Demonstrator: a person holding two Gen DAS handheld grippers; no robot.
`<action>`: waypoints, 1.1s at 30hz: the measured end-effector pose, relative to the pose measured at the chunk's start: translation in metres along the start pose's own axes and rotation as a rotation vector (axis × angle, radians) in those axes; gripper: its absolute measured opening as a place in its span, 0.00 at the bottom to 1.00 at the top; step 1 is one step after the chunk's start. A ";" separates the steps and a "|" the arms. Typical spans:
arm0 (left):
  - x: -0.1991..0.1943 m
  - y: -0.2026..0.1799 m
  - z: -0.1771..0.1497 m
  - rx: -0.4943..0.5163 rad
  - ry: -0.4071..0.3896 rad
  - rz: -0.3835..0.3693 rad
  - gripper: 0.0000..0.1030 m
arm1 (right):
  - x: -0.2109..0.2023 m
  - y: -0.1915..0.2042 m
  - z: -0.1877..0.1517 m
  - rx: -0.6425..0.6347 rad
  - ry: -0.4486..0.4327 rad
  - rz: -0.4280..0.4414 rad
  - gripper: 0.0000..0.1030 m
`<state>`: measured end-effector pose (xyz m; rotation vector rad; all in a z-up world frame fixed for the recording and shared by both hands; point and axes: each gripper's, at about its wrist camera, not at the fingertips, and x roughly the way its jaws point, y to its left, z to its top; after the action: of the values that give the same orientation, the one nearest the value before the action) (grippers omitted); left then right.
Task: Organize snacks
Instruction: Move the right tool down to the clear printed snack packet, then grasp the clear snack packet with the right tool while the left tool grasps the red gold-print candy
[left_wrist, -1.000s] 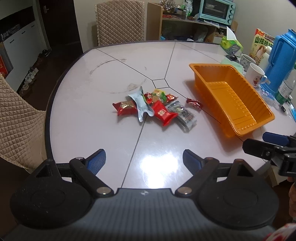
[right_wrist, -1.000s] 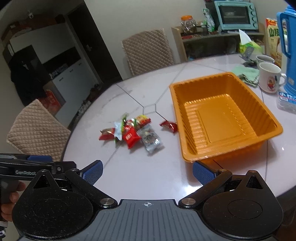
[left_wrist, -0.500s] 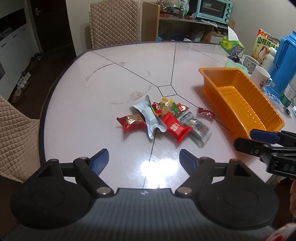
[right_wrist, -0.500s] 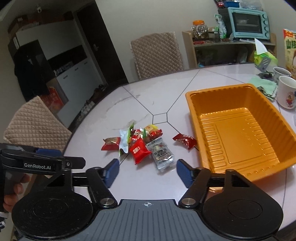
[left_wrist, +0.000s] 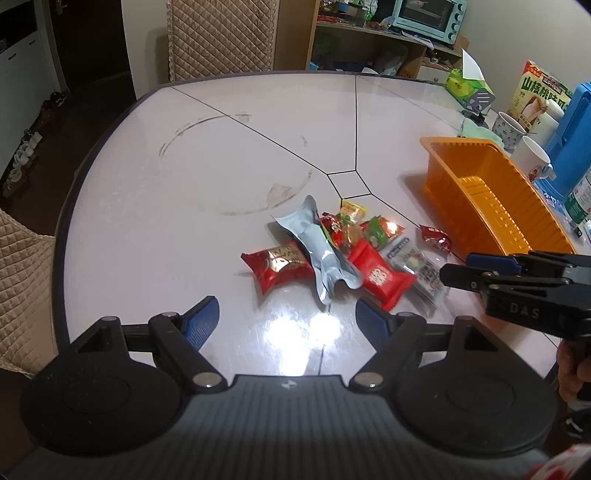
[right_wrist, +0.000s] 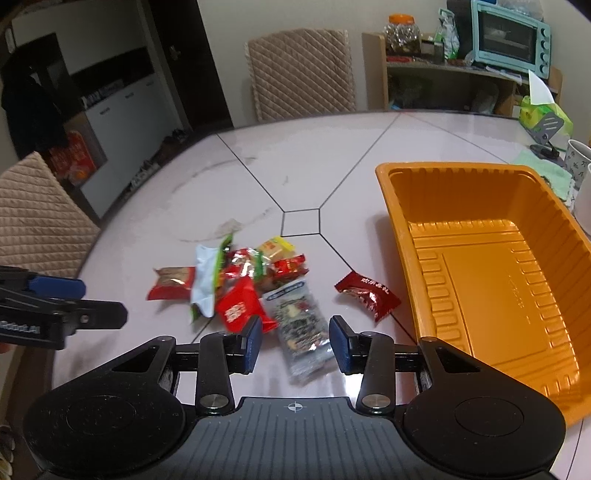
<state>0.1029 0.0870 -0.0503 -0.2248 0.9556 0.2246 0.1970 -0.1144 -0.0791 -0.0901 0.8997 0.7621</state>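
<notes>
Between snack pile (right_wrist: 243, 291) and tray (right_wrist: 406, 236), bare tabletop (right_wrist: 332, 166)

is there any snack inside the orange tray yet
No, the orange tray is bare inside, and the snack packets all lie on the table beside it.

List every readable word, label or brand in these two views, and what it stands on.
"DAS": side of the right gripper.
"Robot.AI", start cut off: side of the left gripper.
"山核桃": box behind the mugs; the rest is unclear.
Print on the snack packets: too small or blurred.
</notes>
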 end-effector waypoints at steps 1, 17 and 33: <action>0.003 0.002 0.001 -0.001 0.004 -0.002 0.77 | 0.003 0.000 0.001 -0.001 0.012 -0.001 0.41; 0.031 0.016 0.016 0.001 0.029 -0.015 0.76 | 0.050 0.006 0.012 -0.095 0.099 -0.028 0.41; 0.036 0.020 0.017 0.041 0.018 -0.016 0.76 | 0.056 0.014 -0.002 -0.142 0.121 -0.062 0.38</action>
<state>0.1306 0.1139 -0.0727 -0.1972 0.9752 0.1887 0.2075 -0.0733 -0.1184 -0.2905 0.9524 0.7681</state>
